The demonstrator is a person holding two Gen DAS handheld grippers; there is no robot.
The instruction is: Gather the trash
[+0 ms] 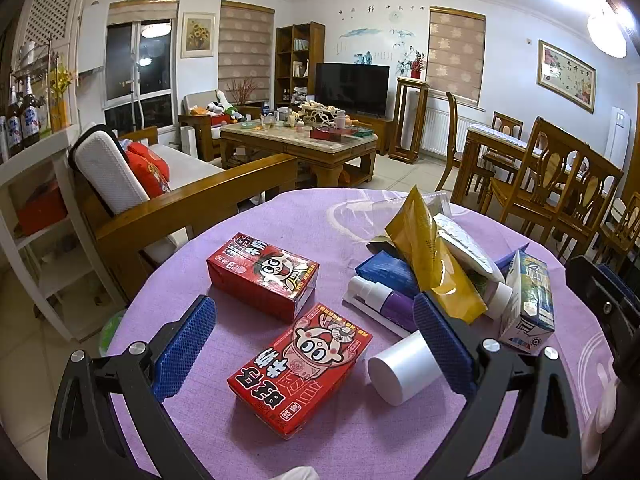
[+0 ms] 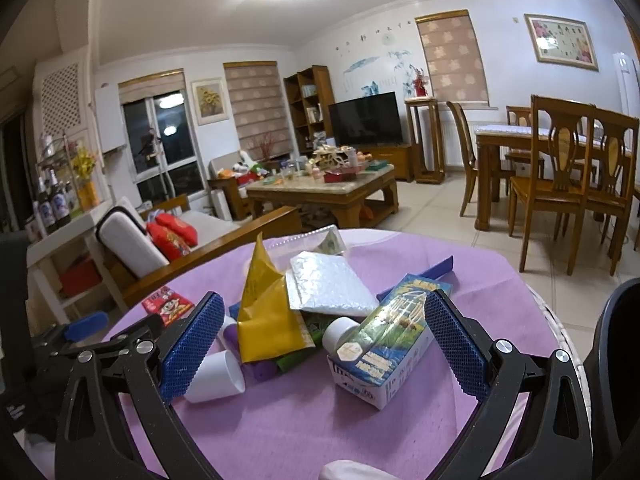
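Left wrist view: left gripper [image 1: 314, 344], jaws wide and empty, frames a red milk carton [image 1: 301, 368] on the purple tablecloth [image 1: 352, 432], best squeezed across its narrow sides, trash pile [image 1: 436, 264] at 2 o'clock.

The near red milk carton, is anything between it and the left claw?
Nothing visible: the near red milk carton lies flat between the open left claw's fingers, with only bare purple tablecloth before it. A white cup lies just right.
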